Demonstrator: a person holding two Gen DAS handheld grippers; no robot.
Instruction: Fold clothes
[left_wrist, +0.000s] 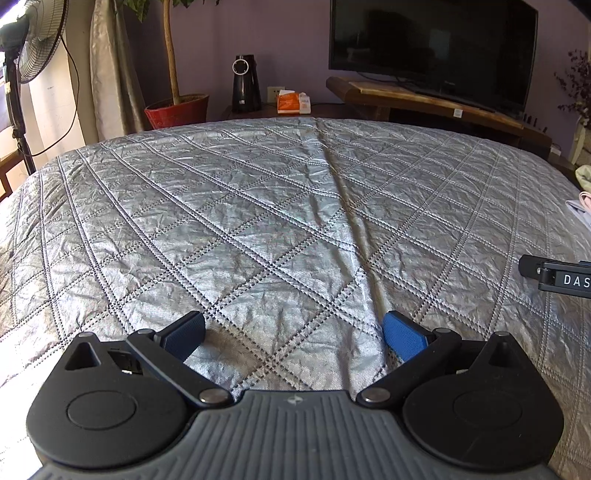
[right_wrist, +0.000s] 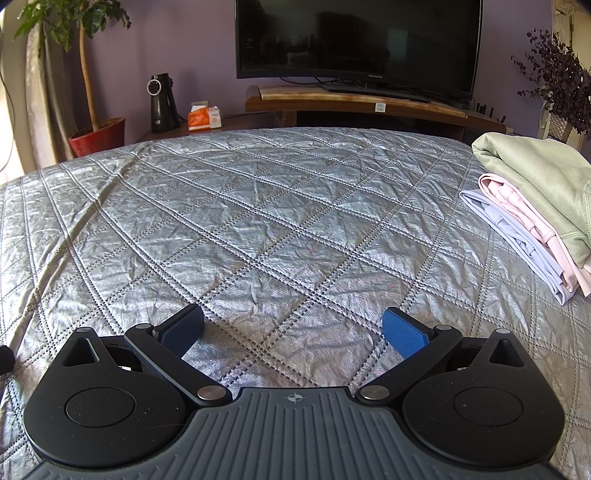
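Observation:
A stack of folded clothes lies at the bed's right side: a pale green garment (right_wrist: 535, 177) on top, a pink one (right_wrist: 517, 206) under it, a lavender one (right_wrist: 517, 240) at the bottom. Only its edge (left_wrist: 581, 201) shows in the left wrist view. My left gripper (left_wrist: 293, 334) hovers open over the silver quilted bedspread (left_wrist: 258, 221), holding nothing. My right gripper (right_wrist: 293, 332) is open too, over the bedspread (right_wrist: 258, 221), left of the stack and apart from it. Part of the right gripper's body (left_wrist: 554, 275) shows at the left view's right edge.
Beyond the bed's far edge stand a TV (right_wrist: 358, 40) on a wooden stand (right_wrist: 369, 103), a black appliance (right_wrist: 162, 103), an orange tissue box (right_wrist: 201, 118) and a potted tree in a red pot (right_wrist: 98, 136). A standing fan (left_wrist: 33, 40) is at the far left.

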